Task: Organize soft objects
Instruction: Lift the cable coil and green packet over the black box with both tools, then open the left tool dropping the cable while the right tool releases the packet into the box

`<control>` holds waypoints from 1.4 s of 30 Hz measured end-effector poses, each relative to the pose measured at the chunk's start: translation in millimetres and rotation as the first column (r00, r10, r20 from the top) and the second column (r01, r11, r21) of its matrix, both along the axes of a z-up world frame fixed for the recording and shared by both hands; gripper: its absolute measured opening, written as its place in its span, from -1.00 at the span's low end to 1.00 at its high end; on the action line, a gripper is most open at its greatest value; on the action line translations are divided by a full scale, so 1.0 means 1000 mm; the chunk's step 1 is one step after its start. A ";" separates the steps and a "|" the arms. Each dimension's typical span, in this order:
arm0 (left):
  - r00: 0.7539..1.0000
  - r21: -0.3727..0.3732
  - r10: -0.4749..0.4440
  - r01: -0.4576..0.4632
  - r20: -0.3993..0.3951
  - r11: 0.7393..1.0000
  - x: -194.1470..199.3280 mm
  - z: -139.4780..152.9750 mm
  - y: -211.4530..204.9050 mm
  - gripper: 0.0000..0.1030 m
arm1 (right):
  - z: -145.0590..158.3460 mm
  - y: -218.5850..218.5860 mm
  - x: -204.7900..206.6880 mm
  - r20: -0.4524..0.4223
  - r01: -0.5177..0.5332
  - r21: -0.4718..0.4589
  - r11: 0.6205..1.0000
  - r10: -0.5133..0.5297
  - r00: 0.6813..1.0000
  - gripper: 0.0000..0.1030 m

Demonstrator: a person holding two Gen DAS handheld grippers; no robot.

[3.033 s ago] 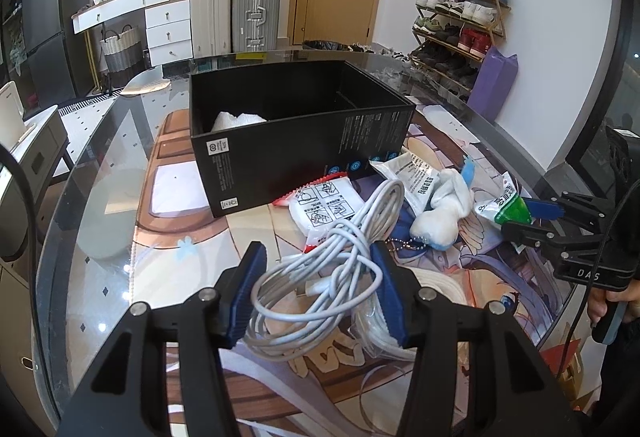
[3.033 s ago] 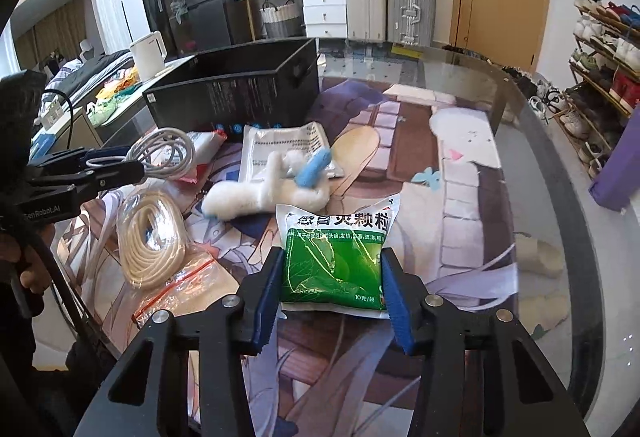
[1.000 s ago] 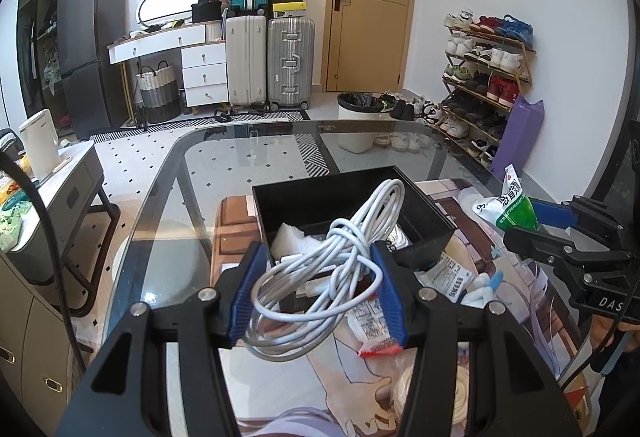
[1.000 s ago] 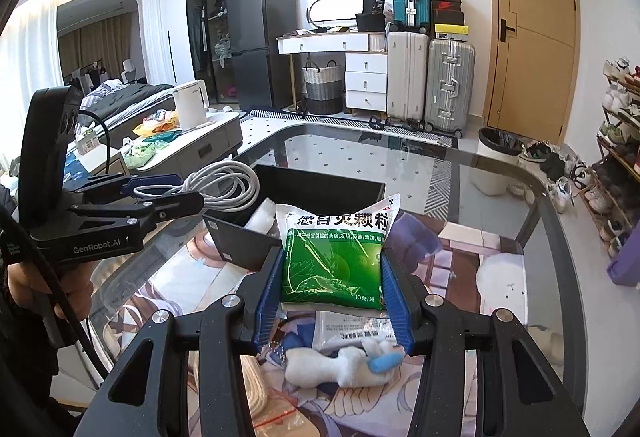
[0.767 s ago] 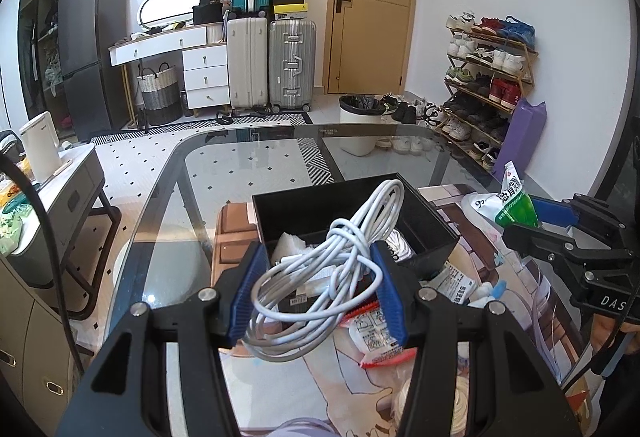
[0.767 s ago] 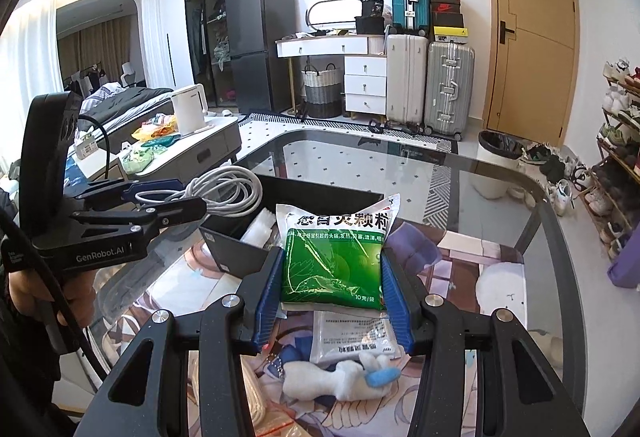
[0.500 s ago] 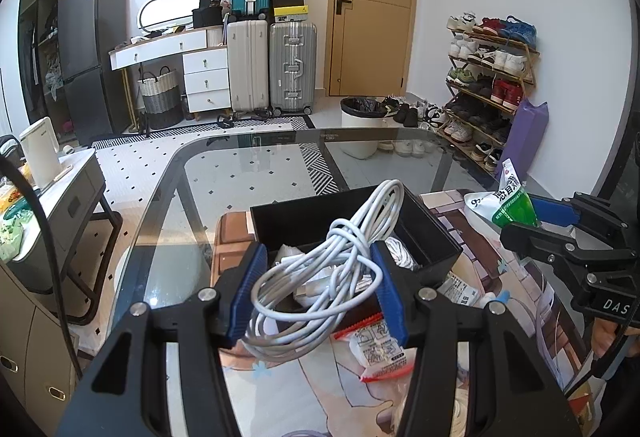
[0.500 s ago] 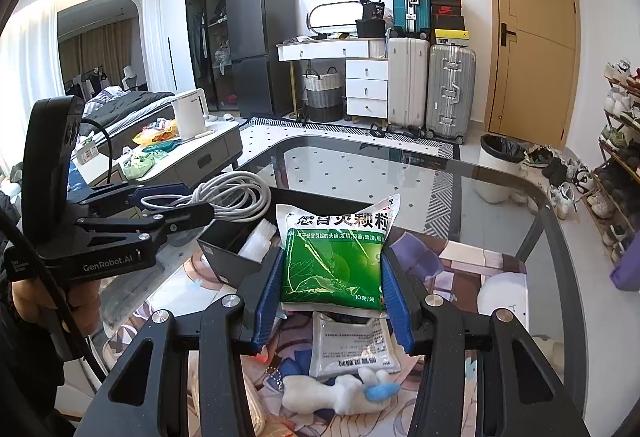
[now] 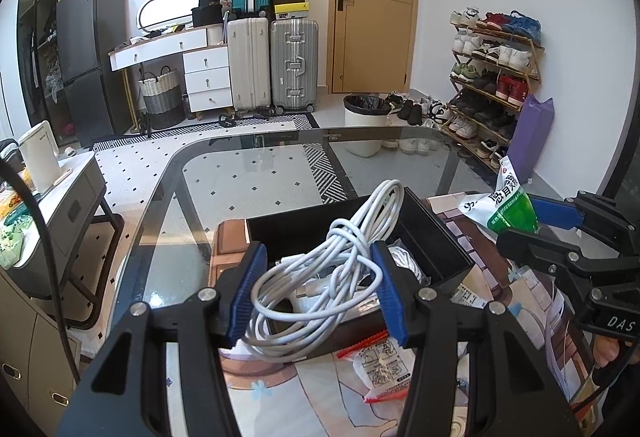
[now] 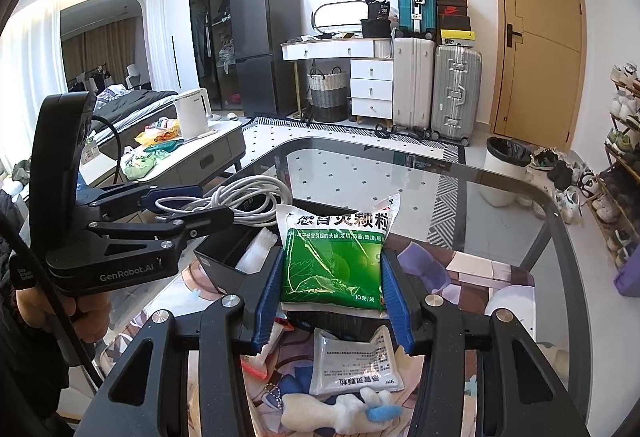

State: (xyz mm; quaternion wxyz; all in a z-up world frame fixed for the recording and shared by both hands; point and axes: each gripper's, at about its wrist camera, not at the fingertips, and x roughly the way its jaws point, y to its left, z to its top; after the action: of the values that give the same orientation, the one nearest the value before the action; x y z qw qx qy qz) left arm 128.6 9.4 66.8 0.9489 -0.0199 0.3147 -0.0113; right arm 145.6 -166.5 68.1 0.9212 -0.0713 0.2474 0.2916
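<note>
My left gripper [image 9: 318, 287] is shut on a coiled white cable [image 9: 340, 261] and holds it in the air over the open black box [image 9: 436, 237]. White packets lie inside the box. My right gripper [image 10: 331, 299] is shut on a green and white sachet [image 10: 334, 257], held upright above the box's near side. In the left wrist view the right gripper [image 9: 532, 225] with its green sachet [image 9: 510, 209] hangs at the right of the box. In the right wrist view the left gripper [image 10: 208, 205] with the cable [image 10: 248, 197] is at the left.
On the printed mat lie a white sachet [image 10: 356, 361], a white plush toy with a blue ear [image 10: 340, 413] and a red-edged clear bag [image 9: 380, 365]. The glass table [image 9: 248, 177] extends beyond the box to its rounded far edge. A hand [image 10: 86, 317] holds the left gripper's handle.
Both grippers, still holding the cable and the sachet, have drifted forward over the box, which now sits lower and closer under them. The items on the mat have slid toward the bottom of the views.
</note>
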 end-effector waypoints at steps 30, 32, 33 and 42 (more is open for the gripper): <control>0.997 -0.009 0.017 -0.017 -0.071 1.000 0.050 -0.012 -0.001 0.02 | -0.017 0.019 0.034 -0.039 -0.025 -0.041 0.999 0.023 0.999 -0.08; 0.997 -0.011 0.015 -0.016 -0.072 1.000 0.052 -0.014 0.000 0.02 | -0.018 0.021 0.036 -0.043 -0.026 -0.048 0.999 0.024 0.999 -0.08; 0.997 -0.011 0.015 -0.015 -0.073 1.000 0.053 -0.014 0.000 0.02 | -0.019 0.023 0.038 -0.046 -0.027 -0.055 0.998 0.025 0.999 -0.08; 0.996 -0.005 0.010 -0.010 -0.093 1.000 0.062 -0.024 0.001 0.02 | -0.030 0.036 0.048 -0.059 -0.033 -0.099 0.994 0.027 0.998 -0.08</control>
State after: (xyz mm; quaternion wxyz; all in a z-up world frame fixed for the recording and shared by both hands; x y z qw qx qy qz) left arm 190.6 10.0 42.8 0.9333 -0.0247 0.3583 -0.0065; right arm 193.6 -130.2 37.7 0.9045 -0.1128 0.2870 0.2946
